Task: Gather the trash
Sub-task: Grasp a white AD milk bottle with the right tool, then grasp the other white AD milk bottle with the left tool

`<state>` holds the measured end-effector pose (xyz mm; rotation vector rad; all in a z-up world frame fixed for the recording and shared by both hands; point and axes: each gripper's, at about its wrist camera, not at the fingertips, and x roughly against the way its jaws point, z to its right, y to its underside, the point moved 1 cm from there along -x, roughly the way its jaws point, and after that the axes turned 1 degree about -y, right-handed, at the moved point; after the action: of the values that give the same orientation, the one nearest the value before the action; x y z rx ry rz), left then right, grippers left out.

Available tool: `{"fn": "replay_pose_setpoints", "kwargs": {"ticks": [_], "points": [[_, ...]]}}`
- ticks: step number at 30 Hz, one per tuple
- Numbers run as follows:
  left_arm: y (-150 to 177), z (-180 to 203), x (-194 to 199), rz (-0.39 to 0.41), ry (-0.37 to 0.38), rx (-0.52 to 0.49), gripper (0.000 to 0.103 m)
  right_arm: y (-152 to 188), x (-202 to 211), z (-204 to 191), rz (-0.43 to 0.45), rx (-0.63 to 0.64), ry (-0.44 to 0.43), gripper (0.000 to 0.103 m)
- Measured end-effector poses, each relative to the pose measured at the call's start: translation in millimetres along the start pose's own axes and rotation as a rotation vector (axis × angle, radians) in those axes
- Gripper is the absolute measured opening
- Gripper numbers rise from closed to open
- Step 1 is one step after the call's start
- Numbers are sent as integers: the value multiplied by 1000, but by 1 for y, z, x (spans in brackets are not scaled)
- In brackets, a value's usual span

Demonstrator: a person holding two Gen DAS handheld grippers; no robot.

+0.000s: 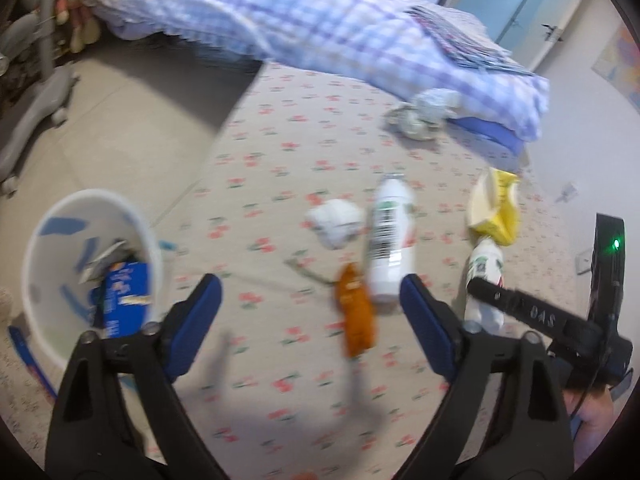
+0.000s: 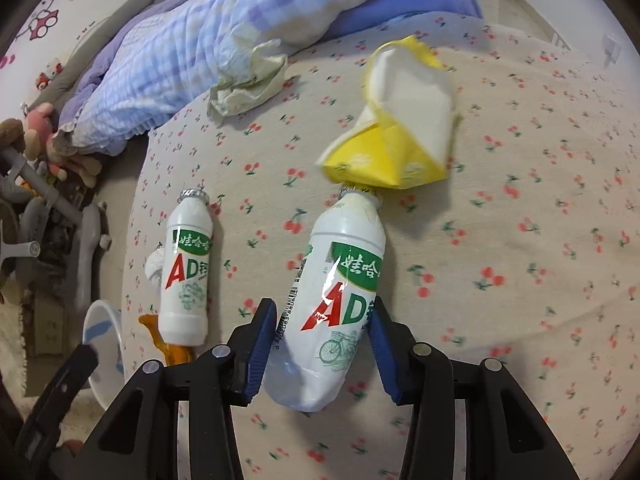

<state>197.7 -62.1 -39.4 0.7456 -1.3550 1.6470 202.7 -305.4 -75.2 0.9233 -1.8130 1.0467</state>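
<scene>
Trash lies on a cherry-print bed sheet point(image 1: 304, 136). My right gripper point(image 2: 324, 340) is shut on a white AD milk bottle point(image 2: 332, 300), also seen in the left wrist view point(image 1: 486, 280). A second white bottle point(image 1: 390, 240) point(image 2: 186, 268) lies to its left, with an orange wrapper point(image 1: 356, 312) point(image 2: 168, 344) and a crumpled white tissue point(image 1: 336, 222) beside it. A yellow tissue pack point(image 1: 496, 208) point(image 2: 400, 120) lies beyond the held bottle. My left gripper point(image 1: 310, 312) is open and empty above the sheet. A white bin point(image 1: 48, 240) point(image 2: 100, 344) holding a blue box stands at the left on the floor.
A crumpled plastic bag point(image 1: 424, 114) point(image 2: 248, 80) lies against the purple checked quilt point(image 1: 320, 20) point(image 2: 180, 52). A grey chair base point(image 1: 36, 112) and soft toys point(image 1: 80, 12) are on the floor to the left.
</scene>
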Motion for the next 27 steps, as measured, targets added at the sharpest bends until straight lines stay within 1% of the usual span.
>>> {"fn": "replay_pose_setpoints", "kwargs": {"ticks": [2, 3, 5, 8, 10, 17, 20, 24, 27], "points": [[-1, 17, -8, -8, 42, -23, 72, 2, 14, 10, 11, 15, 2, 43], [-2, 23, -11, -10, 55, -33, 69, 4, 21, 16, 21, 23, 0, 43], [-2, 35, -19, -13, 81, -50, 60, 5, 34, 28, 39, 31, 1, 40], [-2, 49, -29, -19, 105, -73, 49, 8, 49, 51, 51, 15, -3, 40], [-1, 54, -35, -24, 106, -80, 46, 8, 54, 63, 57, 2, -2, 40], [-3, 58, -59, -42, 59, -84, 37, 12, 71, 103, 71, -36, -1, 40], [-4, 58, -63, -30, 61, -84, 37, 15, 74, 110, 69, -33, 4, 40], [-3, 62, -63, -22, 45, -111, 36, 17, 76, 119, 66, -36, 14, 40], [-1, 65, -61, -29, 52, -121, 36, 20, 79, 122, 69, -38, 17, 40]]}}
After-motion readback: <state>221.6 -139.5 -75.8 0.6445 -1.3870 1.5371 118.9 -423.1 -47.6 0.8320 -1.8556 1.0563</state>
